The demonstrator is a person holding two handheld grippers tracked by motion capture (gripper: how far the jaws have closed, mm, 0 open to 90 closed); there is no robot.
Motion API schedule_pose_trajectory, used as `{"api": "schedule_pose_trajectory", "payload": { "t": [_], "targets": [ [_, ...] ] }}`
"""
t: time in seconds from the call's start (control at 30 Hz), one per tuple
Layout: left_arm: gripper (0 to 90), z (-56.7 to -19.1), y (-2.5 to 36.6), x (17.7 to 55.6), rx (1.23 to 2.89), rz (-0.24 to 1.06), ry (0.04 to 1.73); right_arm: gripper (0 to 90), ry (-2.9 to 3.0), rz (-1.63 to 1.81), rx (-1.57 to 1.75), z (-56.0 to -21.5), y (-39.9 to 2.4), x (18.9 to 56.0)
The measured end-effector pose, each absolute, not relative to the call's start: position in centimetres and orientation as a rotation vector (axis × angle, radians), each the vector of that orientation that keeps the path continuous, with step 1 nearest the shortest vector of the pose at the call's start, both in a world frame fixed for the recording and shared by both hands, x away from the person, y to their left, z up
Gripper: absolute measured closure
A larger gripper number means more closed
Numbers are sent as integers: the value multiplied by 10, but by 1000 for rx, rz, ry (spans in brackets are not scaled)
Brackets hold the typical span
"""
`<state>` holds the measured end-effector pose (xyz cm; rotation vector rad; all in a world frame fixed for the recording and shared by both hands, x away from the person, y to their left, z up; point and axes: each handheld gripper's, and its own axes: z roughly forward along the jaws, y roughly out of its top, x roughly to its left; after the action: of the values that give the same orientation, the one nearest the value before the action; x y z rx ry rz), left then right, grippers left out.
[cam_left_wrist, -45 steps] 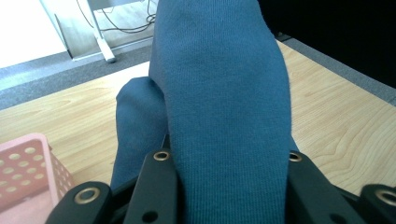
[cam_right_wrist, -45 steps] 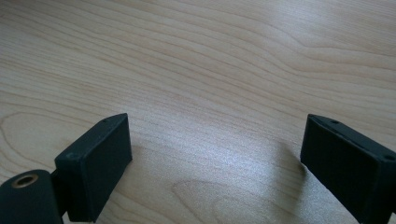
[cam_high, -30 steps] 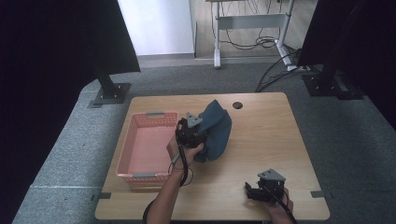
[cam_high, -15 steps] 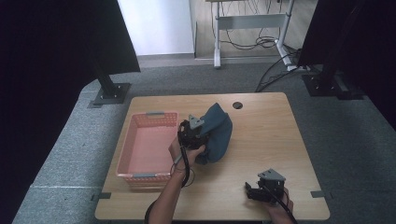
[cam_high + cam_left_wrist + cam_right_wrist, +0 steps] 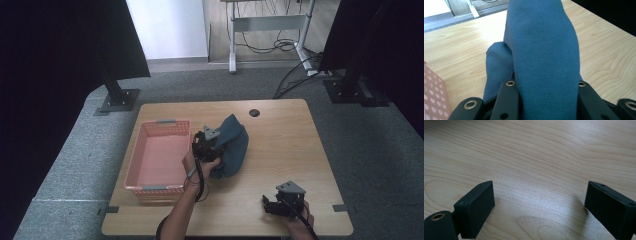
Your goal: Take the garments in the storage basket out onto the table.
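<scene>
- High view: a pink basket (image 5: 157, 157) stands on the left part of the wooden table (image 5: 290, 145), and every place below is given from it.
- Just beside the basket's right wall lies a dark blue cloth (image 5: 234, 147), bunched up, its near end lifted off the wood.
- The left gripper (image 5: 209, 145) sits between the basket and the cloth, at the cloth's basket side.
- Left gripper view: the cloth (image 5: 544, 57) runs up between the two black jaws, which are clamped onto it; the basket's dotted wall (image 5: 432, 97) shows at the lower left.
- The right gripper (image 5: 280, 202) is well apart from the basket, at the table's near right edge.
- Right gripper view: its jaws stand wide apart over bare wood (image 5: 536, 157), and seem to hover just above it, though contact is hard to judge.
</scene>
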<state>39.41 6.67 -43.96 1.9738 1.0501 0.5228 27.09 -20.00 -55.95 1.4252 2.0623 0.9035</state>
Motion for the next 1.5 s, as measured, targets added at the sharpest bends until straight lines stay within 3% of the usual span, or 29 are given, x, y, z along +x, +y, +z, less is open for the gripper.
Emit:
{"api": "schedule_pose_trajectory", "payload": {
  "t": [1.5],
  "targets": [
    [697, -475, 58, 393, 2054, 487, 1062, 88, 2064, 903, 1424, -560, -200, 271]
  ]
}}
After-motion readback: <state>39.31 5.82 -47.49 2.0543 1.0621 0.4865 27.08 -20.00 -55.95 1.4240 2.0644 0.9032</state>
